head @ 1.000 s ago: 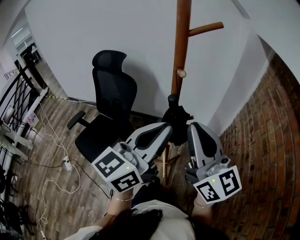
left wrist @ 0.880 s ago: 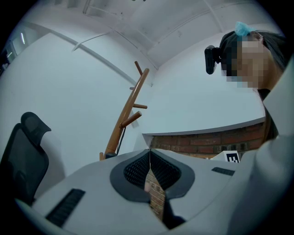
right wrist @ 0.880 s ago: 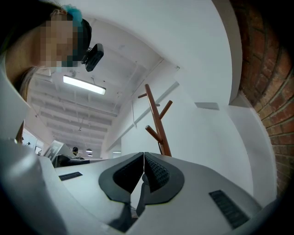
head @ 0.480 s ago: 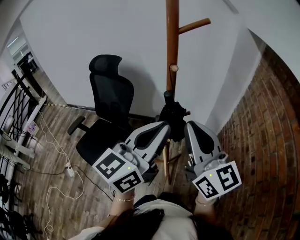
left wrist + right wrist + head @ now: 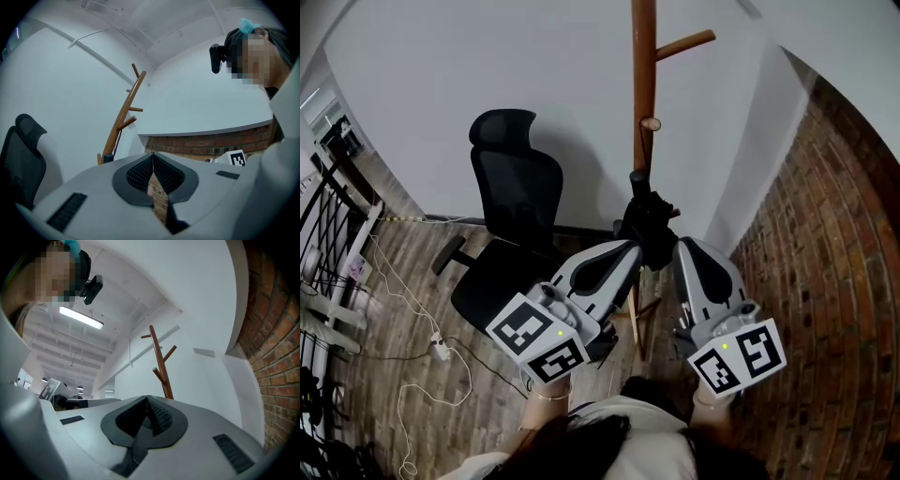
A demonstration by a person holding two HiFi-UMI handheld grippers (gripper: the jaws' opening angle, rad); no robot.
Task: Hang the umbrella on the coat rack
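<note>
Left claw is closed, its tips pressed together; a dark scrap low in the gap behind them cannot be identified. Right claw is clamped on a black strip of the black folded umbrella. The umbrella stands roughly upright in the air between both claw tips, in front of the pole of the brown wooden coat rack and below its lowest peg. A black office chair stands left of the rack.

Holding a black umbrella up between left gripper and right gripper, just beside wooden coat rack.
</note>
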